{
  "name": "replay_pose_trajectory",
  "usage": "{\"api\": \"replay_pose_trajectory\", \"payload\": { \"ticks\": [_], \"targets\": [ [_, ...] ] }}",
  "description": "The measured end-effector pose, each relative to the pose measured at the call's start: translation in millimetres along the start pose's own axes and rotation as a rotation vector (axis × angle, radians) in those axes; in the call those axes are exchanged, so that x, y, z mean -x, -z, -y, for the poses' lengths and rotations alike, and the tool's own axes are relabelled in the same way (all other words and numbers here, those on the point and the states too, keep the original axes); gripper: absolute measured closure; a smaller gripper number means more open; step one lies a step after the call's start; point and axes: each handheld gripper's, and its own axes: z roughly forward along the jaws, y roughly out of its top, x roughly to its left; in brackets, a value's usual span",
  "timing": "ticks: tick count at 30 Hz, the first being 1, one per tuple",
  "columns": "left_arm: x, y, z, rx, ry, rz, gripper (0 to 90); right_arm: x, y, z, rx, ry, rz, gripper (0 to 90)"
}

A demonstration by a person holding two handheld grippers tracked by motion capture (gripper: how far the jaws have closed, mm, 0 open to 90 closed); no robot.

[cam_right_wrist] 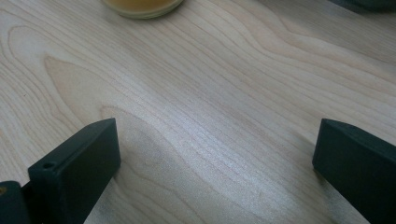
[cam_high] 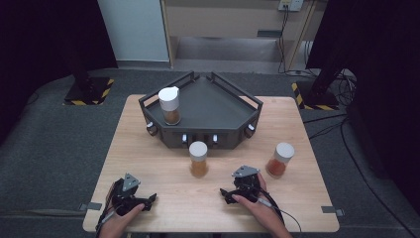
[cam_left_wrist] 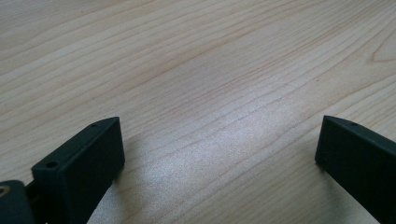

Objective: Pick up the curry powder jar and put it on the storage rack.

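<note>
Glass, I think, is what the jars are made of, so they could break if I drop one. My left tongs [cam_high: 148, 199] and my right tongs [cam_high: 227, 195] both rest low on the wooden table [cam_high: 148, 158], near my edge. Both stand wide open with nothing between them.

The middle jar [cam_high: 198, 158] is the closest one. It stands upright on the table, just in front of the dark tray [cam_high: 208, 99], between my two tongs and a bit farther off. It has a white lid and brown powder inside. From my right tongs I see its round bottom [cam_right_wrist: 142, 6] at the top of the view. Another jar [cam_high: 280, 159] stands to the right, and a third jar [cam_high: 170, 105] stands in the tray.

The smooth sides may be slippery. I would grab the middle jar around its body, below the lid, and squeeze gently. It looks light.
</note>
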Motion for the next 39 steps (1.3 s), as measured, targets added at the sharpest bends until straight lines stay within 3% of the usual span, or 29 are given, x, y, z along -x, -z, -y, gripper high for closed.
{"api": "replay_pose_trajectory", "payload": {
  "ticks": [11,22,39],
  "targets": [
    [0.2,-0.3,-0.2,0.0,0.002,-0.001,0.0,4.1,9.7,-5.7,0.043,-0.006,-0.017,3.8],
    [0.4,-0.4,-0.3,0.0,0.002,-0.001,0.0,5.2,21.1,-29.6,0.104,0.008,-0.049,5.6],
    [0.4,-0.5,-0.3,-0.001,0.002,-0.001,0.0,5.9,15.4,-55.8,0.125,0.005,-0.075,6.4]
  ]
}}
